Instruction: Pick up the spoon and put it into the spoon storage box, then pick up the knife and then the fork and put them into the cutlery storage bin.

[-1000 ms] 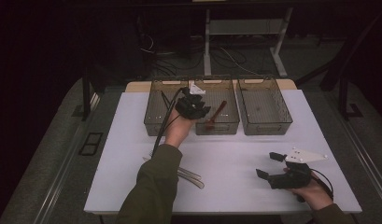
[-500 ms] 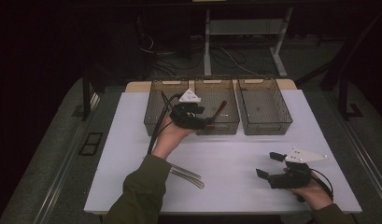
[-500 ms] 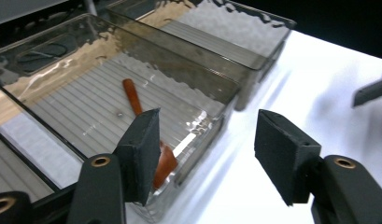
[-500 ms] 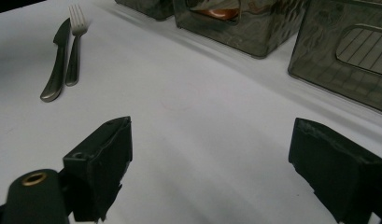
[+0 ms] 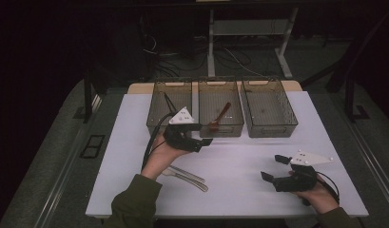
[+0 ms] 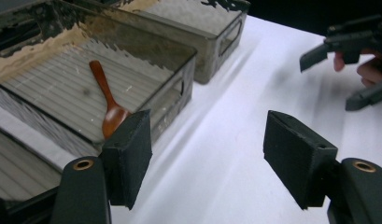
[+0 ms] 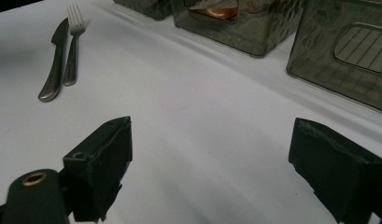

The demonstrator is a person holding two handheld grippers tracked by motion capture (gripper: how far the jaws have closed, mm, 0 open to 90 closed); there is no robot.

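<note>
White table (image 5: 239,161) | left gripper (image 5: 201,135): jaws wide apart, empty (near middle bin (image 5: 220,107) holding wooden spoon (image 6: 109,100)) | right gripper (image 5: 273,168): jaws wide apart, empty | knife (image 7: 53,65), fork (image 7: 73,44) lie side by side.

Both tongs, left (image 5: 205,140) and right (image 5: 273,167), agape, empty.

The high view is dim and grainy: the room behind sinks into near black, and the white-topped counter (image 5: 239,166) is the one bright area. In both gripper views the light falls from above, laying soft grey shadows across the white surface. The three smoky translucent plastic bins (image 7: 235,21) carry wavy glare, and the near black fingers (image 6: 132,154) look soft.
</note>
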